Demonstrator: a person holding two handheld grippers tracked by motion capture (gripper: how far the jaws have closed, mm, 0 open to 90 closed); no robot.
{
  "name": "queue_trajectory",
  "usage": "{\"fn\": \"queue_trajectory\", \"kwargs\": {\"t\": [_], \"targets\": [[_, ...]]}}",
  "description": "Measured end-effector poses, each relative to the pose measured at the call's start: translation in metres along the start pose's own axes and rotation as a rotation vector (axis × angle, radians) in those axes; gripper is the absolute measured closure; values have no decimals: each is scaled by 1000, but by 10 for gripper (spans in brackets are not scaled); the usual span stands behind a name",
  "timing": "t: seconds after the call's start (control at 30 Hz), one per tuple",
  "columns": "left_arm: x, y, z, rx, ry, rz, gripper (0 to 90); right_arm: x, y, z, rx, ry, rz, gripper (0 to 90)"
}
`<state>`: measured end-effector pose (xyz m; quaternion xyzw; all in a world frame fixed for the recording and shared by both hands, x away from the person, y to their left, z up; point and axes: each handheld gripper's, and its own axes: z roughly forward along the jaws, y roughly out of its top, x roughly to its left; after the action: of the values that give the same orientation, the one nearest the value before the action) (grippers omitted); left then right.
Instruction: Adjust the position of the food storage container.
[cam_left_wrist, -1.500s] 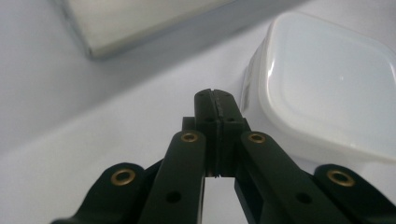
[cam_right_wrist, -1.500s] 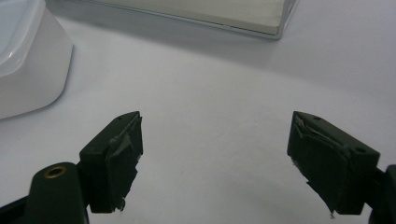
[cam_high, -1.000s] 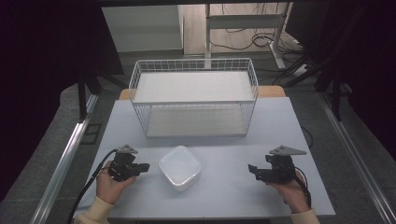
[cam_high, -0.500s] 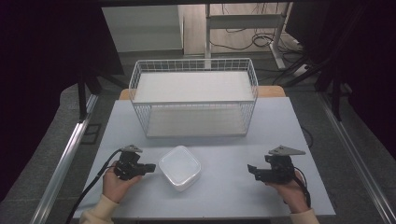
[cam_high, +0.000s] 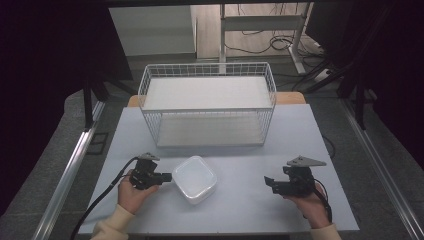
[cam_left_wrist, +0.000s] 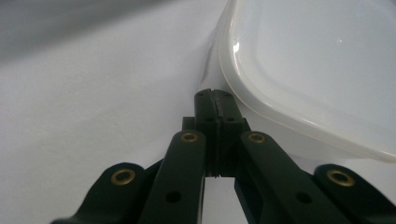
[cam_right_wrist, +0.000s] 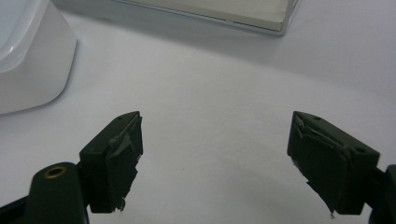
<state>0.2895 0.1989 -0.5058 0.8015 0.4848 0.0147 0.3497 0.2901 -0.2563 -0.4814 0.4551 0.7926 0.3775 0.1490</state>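
Jaws shut on left gripper (cam_left_wrist: 215, 95) beside smooth, rounded-square translucent plastic container (cam_left_wrist: 322, 70).

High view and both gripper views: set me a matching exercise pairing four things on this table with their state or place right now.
Things:
1. left gripper
2. right gripper
3. white lidded container
4. wire basket

States or places:
A. jaws wide apart, nothing between them
B. far half of the table, with nothing in it
C. jaws shut, tips at the container's edge
D. near half of the table, between the two grippers

Pairs: 1-C, 2-A, 3-D, 4-B
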Motion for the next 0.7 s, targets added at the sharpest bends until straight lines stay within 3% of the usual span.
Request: {"fn": "queue_trajectory", "kwargs": {"t": [0.47,0.7], "targets": [[-19,23,21,4,-31,27,900,0,0,-1,-2,3,0,181],[-32,37,39,16,-72,42,900,0,0,-1,0,3,0,181]]}}
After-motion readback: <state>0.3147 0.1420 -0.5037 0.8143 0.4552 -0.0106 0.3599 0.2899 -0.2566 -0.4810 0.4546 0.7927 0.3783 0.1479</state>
